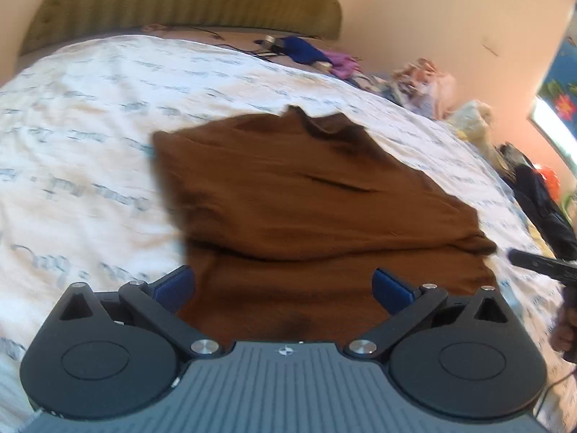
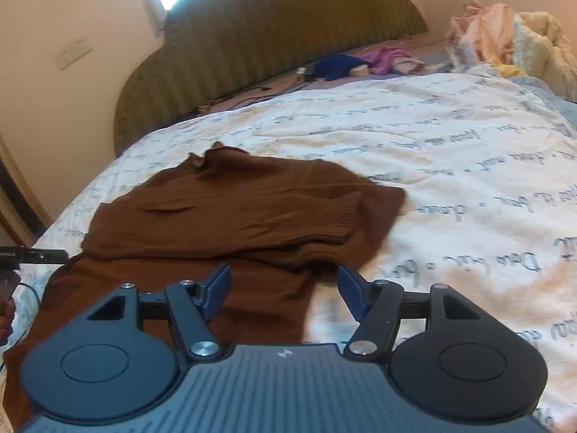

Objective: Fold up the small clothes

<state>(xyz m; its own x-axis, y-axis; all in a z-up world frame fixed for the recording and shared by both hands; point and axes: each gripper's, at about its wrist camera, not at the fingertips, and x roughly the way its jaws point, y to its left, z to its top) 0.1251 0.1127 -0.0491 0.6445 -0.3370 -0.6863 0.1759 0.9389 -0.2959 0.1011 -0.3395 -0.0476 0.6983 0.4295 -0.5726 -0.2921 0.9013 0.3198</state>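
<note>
A brown knit sweater (image 1: 306,198) lies flat on the white bed cover (image 1: 90,144), collar (image 1: 321,122) at the far end. In the right wrist view the sweater (image 2: 234,209) has a ribbed sleeve (image 2: 324,216) folded across its body. My left gripper (image 1: 283,287) hovers open over the sweater's near hem, its blue pads wide apart and gripping nothing. My right gripper (image 2: 284,292) is open too, over the sweater's near right edge, with no cloth pinched between its pads. Each gripper's tip shows at the other view's edge: the right gripper (image 1: 541,267) and the left gripper (image 2: 32,256).
A padded olive headboard (image 2: 270,36) stands at the far end of the bed. Blue and purple clothes (image 2: 335,65) and cables lie beside it. A pile of pale laundry (image 2: 505,36) sits far right. Dark garments (image 1: 541,202) hang off the bed's right side.
</note>
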